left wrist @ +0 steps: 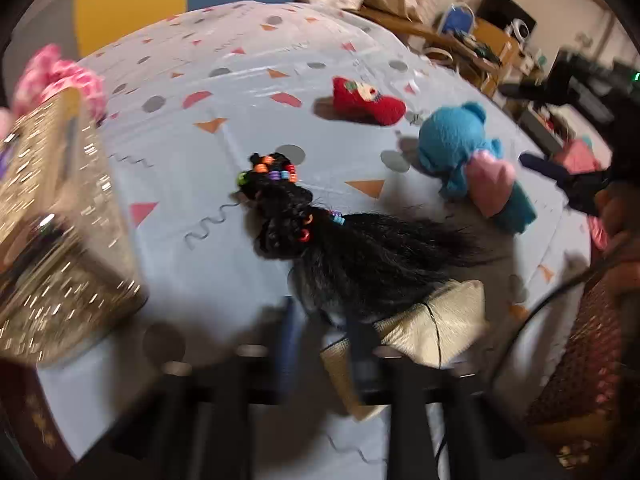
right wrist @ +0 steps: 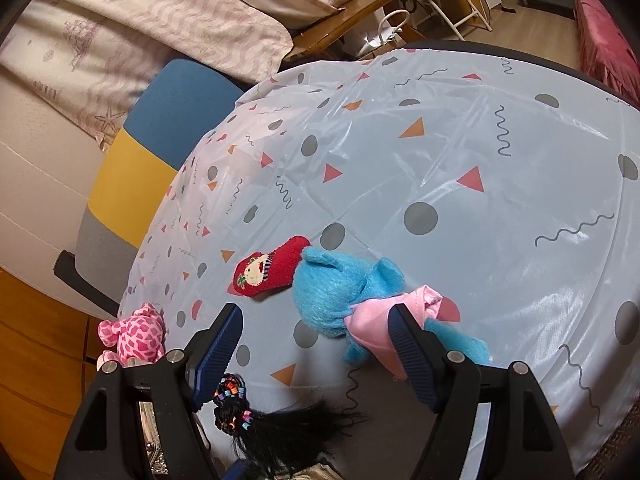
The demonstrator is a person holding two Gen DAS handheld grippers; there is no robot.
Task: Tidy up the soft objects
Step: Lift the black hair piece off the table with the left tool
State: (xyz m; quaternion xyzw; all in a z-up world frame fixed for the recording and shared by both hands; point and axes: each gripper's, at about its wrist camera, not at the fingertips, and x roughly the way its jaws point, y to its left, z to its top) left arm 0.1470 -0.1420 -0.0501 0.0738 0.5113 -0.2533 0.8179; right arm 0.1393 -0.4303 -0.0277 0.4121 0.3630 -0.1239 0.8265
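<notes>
Bare tablecloth (right wrist: 500, 200) beyond blue plush (right wrist: 336, 292), toward rim.

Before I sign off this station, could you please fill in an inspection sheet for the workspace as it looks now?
Surface: round table under a pale patterned cloth, creased.
Job's things: red sock toy beside the blue plush; pink plush at the table edge; black beaded hairpiece running onto a beige piece.
Clutter: glittery box at the table's side.
Grippers: right tongs open, holding nothing; left tongs blurred, at the beige piece, grip unclear.
Cables: dark cable near the table edge.
Surroundings: bed, blue-and-yellow chair, wooden floor.
</notes>
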